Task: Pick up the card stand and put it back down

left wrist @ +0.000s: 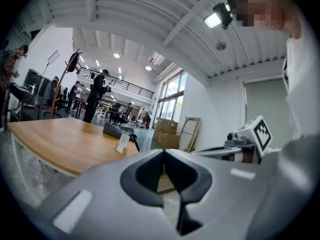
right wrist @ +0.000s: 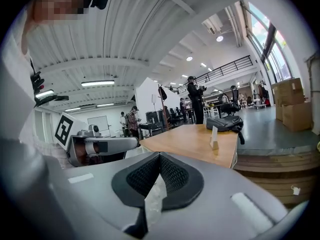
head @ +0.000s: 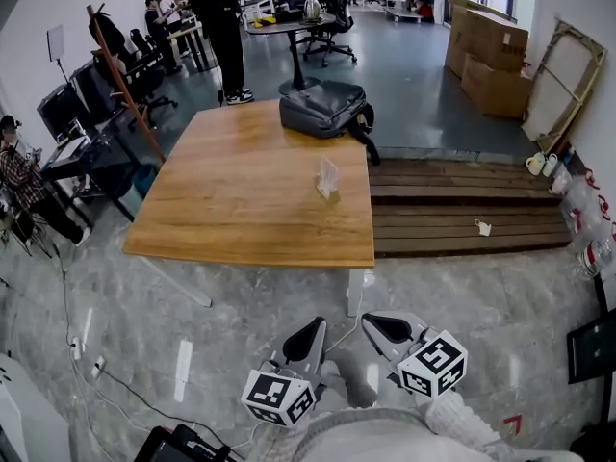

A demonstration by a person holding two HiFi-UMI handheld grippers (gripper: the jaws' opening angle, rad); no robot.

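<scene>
The card stand (head: 327,178), a small clear upright holder with a white card, stands on the wooden table (head: 221,210) near its right edge. It also shows in the left gripper view as the card stand (left wrist: 122,143) and in the right gripper view as the card stand (right wrist: 214,137). Both grippers hover low over the floor in front of the table, well short of the stand. My left gripper (head: 314,325) is shut with nothing in it, its tips meeting in its own view (left wrist: 164,152). My right gripper (head: 373,320) is also shut and holds nothing (right wrist: 159,155).
A dark backpack (head: 325,109) lies on the table's far edge behind the stand. Wooden steps (head: 462,205) run along the right of the table. Cardboard boxes (head: 486,56) stand far right. People and desks fill the back left, and cables (head: 87,345) lie on the floor.
</scene>
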